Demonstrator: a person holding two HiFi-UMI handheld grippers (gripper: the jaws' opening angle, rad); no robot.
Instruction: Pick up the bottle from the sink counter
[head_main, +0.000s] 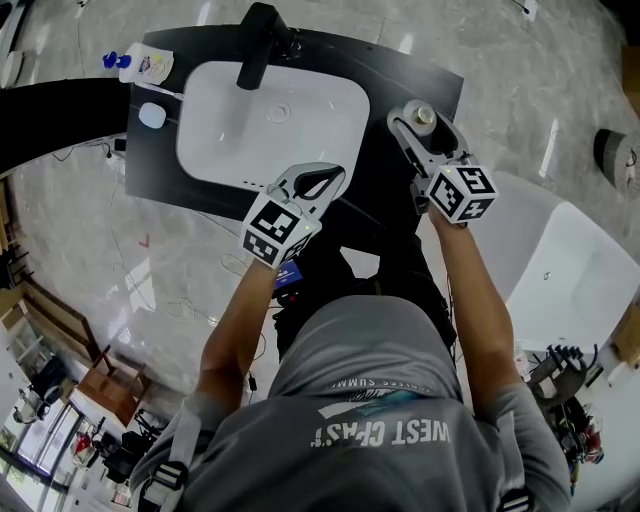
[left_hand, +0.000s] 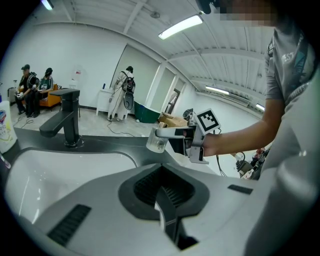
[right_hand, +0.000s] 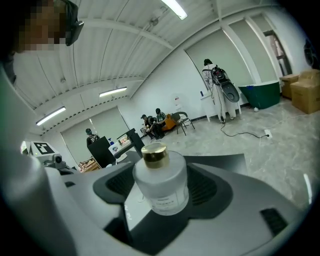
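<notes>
Right gripper view: the frosted glass bottle (right_hand: 160, 185) with a gold cap stands upright between the jaws of the right gripper (head_main: 424, 125), which are pressed against its round body on both sides. Head view places it over the right end of the black sink counter (head_main: 400, 70), close to the edge. Whether its base has cleared the surface cannot be told. The left gripper (head_main: 330, 178) hangs near the front rim of the white basin (head_main: 300, 140), jaws together on nothing.

Risks, as judged:
- The smooth curved glass may slide or twist between the pads if the squeeze slackens.
- A tilt of the gripper during the lift would encourage that slip.
- A drop here would probably strike the counter edge or the floor, and glass could break.
</notes>
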